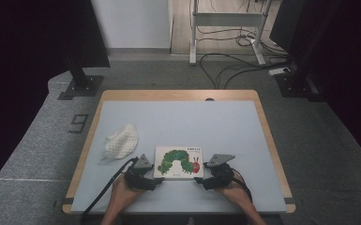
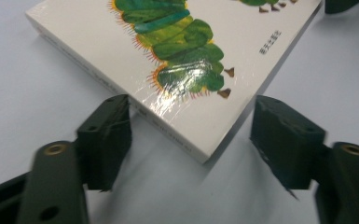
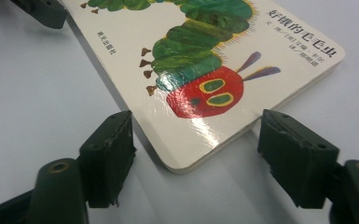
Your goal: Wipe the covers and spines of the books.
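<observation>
Book (image 1: 179,162) with a green caterpillar cover lies flat on the desk (image 1: 225,126), near its front edge; left tongs (image 1: 158,182) sit at the near left corner, jaws apart, corner between them, pads not pressing; right tongs (image 1: 198,180) sit at the near right corner, jaws apart, corner between them, no contact seen; white cloth (image 1: 120,141) lies apart to the left.

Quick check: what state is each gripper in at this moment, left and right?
Left gripper: open, jaws astride a corner of the book, not gripping.
Right gripper: open, astride its other near corner.
</observation>
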A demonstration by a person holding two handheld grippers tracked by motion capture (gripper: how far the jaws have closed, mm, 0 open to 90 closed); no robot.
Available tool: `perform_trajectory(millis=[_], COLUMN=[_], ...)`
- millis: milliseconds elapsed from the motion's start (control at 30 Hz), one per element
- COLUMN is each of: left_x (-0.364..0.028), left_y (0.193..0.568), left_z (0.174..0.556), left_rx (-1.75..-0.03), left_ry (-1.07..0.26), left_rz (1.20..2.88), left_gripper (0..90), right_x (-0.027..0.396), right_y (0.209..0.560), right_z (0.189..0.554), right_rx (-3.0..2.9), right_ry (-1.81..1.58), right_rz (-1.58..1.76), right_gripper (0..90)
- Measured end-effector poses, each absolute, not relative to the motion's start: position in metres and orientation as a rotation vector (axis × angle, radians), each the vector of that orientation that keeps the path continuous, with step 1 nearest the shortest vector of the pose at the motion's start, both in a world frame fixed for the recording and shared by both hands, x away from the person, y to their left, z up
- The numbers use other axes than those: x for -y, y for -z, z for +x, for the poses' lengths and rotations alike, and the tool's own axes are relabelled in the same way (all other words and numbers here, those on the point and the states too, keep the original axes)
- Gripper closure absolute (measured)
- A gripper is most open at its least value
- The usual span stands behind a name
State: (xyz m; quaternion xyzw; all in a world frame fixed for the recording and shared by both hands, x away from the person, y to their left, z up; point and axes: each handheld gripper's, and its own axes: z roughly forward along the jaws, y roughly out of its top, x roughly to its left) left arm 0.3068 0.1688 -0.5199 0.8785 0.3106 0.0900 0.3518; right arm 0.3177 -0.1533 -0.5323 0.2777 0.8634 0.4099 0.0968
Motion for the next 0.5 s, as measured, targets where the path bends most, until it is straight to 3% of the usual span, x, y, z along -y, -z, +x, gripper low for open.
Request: perform_trajectory(millis=[233, 500], left_x=[-0.168, -0.167], left_y=[0.520, 0.520], left_z=[0.308, 0.331], left_rx=[-0.801, -0.819], left_ry=[-0.264, -0.264], left_rz=[2.272, 2.261], left_gripper=[37.8, 39.2], right_x=[0.150, 0.149], right_y=[0.531, 0.530], right_z=[0.316, 0.335], right_rx=[-2.549, -2.536], right_ry=[-1.169, -1.153], right_rz=[0.810, 0.843], right_gripper=[35.3, 36.5])
